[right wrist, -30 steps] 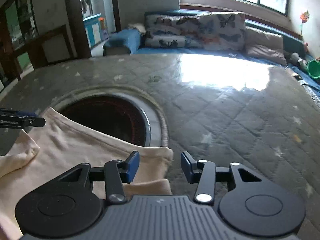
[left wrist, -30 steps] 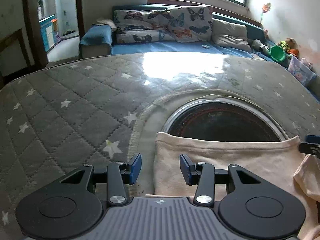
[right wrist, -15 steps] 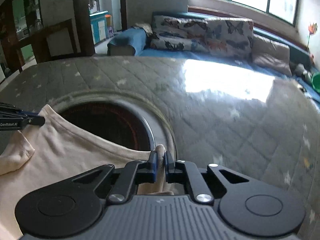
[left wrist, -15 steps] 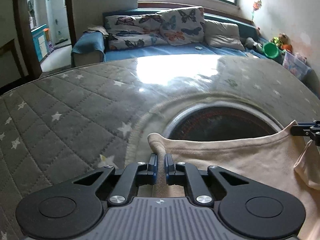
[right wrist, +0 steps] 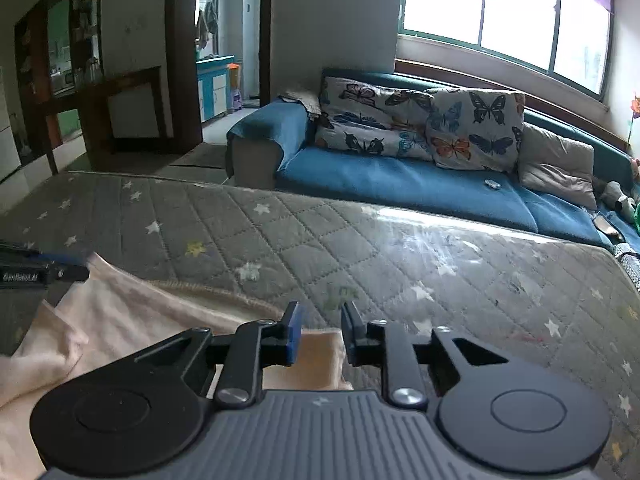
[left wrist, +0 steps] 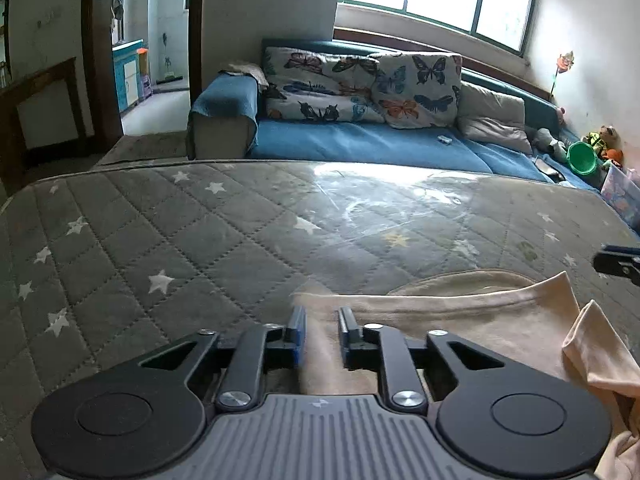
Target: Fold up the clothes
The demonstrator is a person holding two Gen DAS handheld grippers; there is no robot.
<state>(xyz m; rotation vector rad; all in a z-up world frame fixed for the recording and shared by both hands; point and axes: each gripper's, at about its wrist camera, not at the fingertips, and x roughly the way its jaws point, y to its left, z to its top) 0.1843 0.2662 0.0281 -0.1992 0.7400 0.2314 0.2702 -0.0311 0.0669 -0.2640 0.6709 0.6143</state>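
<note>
Both grippers have swung up and forward since a second ago, and the dark round opening that showed beyond the garment's edge is out of sight now, covered by the cream garment (left wrist: 472, 320). On the left wrist view, the left gripper (left wrist: 320, 328) has its jaws easing apart again after a pinch, standing at a narrow gap, with the garment's left corner lying between the blue pads; whether the pads press the cloth I cannot tell. Over on the right wrist view, same story: the right gripper (right wrist: 320, 330) is opening from a pinch, narrow gap, and the garment's (right wrist: 132, 320) right corner sits between its fingers. The cloth stretches across between the two tools on the grey star-quilted mattress (left wrist: 180, 240), a loose sleeve (left wrist: 596, 352) flopped at the right of the left view. Each gripper's tip peeks into the other's view at the frame edge. Behind the mattress runs the blue sofa (right wrist: 400, 184) with butterfly cushions (right wrist: 472, 132) beneath the window.
</note>
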